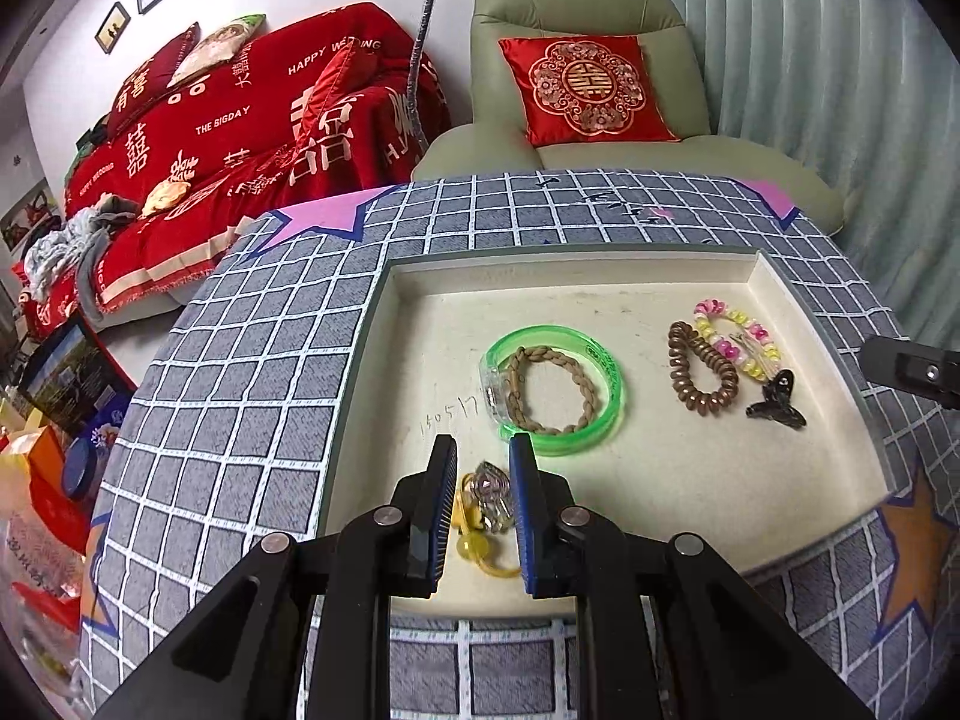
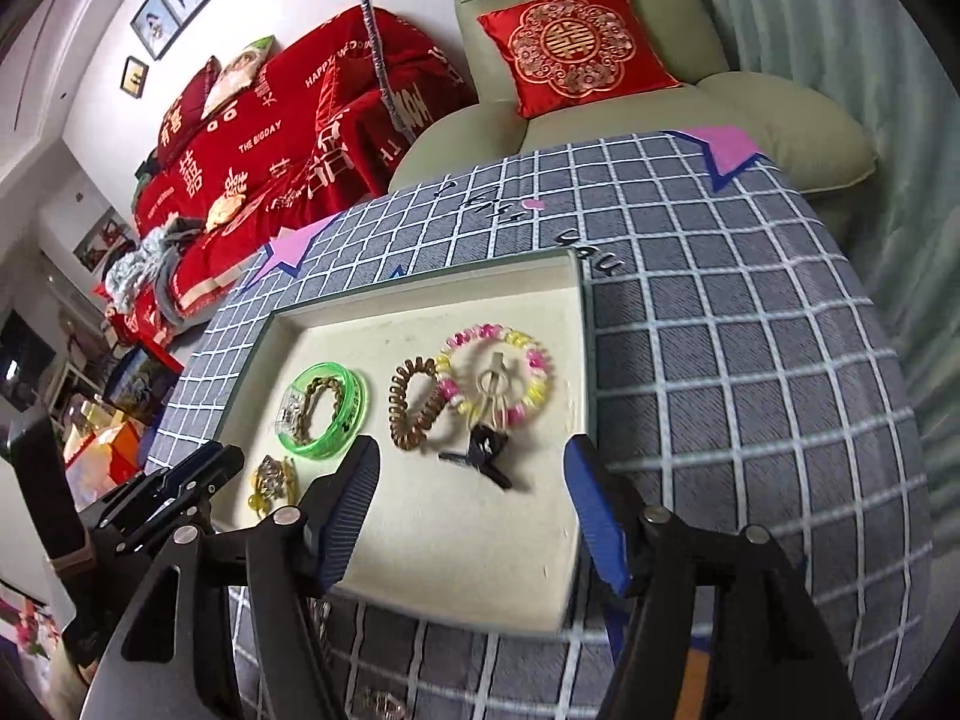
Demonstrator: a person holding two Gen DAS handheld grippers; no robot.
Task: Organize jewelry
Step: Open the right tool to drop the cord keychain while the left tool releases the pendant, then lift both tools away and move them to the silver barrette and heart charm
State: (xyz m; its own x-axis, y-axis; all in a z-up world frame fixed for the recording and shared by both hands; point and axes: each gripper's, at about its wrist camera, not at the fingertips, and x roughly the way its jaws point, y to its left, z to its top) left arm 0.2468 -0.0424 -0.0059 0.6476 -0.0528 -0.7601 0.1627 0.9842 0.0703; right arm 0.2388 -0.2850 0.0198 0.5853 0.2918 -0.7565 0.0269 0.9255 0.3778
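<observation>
A shallow cream tray (image 1: 384,300) (image 2: 581,360) lies on the checked cloth. In it sit a green bangle (image 1: 613,381) (image 2: 360,399) ringing a tan braided tie (image 1: 549,353), a brown spiral tie (image 1: 681,366) (image 2: 402,414) and a pink and yellow bead bracelet (image 1: 720,315) (image 2: 480,333). A black hair clip (image 1: 777,402) (image 2: 487,447) lies on the tray floor. My right gripper (image 2: 474,457) stands open above it, pads clear of it. Over the tray's near left corner, my left gripper (image 1: 483,447) (image 2: 231,456) is shut on a yellow and clear beaded trinket (image 1: 486,498) (image 2: 273,480) that hangs below its tips.
The grey checked tablecloth (image 1: 240,390) has pink and orange star patches. Behind the table stand a green armchair (image 1: 576,0) with a red cushion and a sofa under a red cover (image 1: 240,120). Bags and boxes (image 1: 54,468) crowd the floor at the left.
</observation>
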